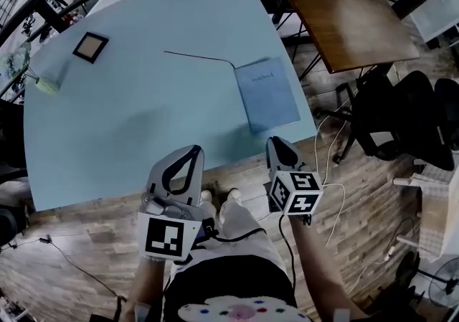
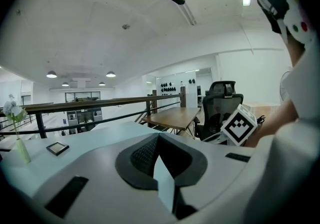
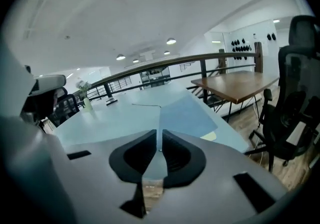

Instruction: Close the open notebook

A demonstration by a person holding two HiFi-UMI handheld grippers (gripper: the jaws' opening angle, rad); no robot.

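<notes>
A large pale blue bench (image 1: 143, 98) is filling most of the head view. A brown wooden table (image 1: 351, 19) is standing beyond the bench's far right corner, and a black office chair (image 1: 409, 116) is sitting off the bench's right side. The blue notebook (image 1: 267, 93) is lying closed and flat on the bench, near its right front corner. 2 grippers are hanging at the bench's near edge. The left gripper (image 1: 195, 150) is showing its fingers pressed together on nothing. The right gripper (image 1: 278, 143) is showing its fingers slightly spread, with nothing between them. A small dark-framed square (image 1: 90, 46) is lying at the bench's far left, and a small vase (image 1: 44, 84) is standing at its left edge.
</notes>
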